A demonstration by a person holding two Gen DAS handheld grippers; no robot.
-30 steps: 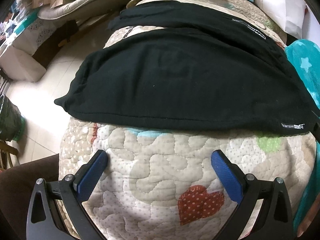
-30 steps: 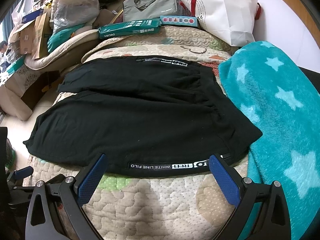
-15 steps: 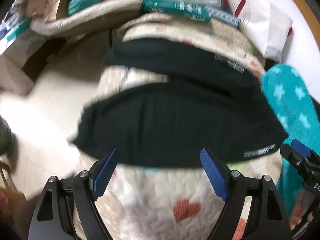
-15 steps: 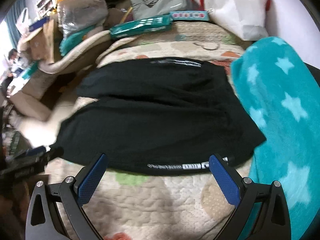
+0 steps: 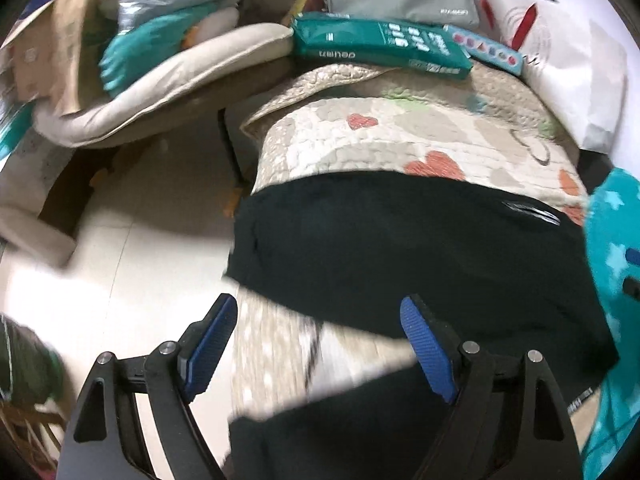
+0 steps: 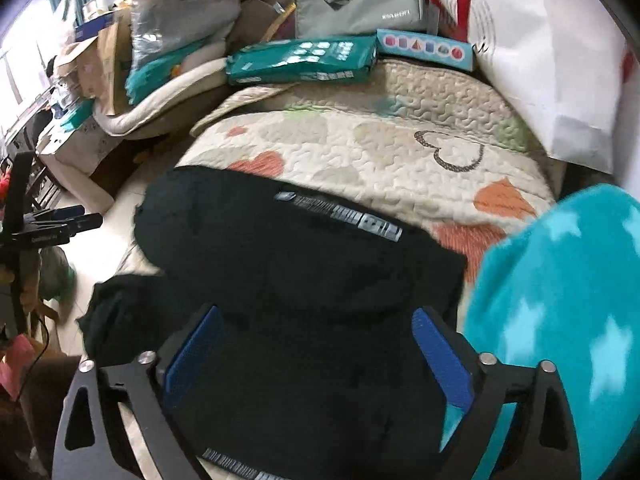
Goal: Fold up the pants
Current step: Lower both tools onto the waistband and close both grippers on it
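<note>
Heart-print quilt (image 6: 400, 148), black pants (image 6: 304, 280), both hand-held grippers spread above.

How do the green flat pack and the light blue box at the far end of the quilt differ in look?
The green flat pack is dark teal, wide and soft-looking, with white squares printed on top. The light blue box is paler, narrower and stiff-edged, and shows a row of coloured shapes. The pack lies left of the box. Both lie flat on the quilt.
</note>
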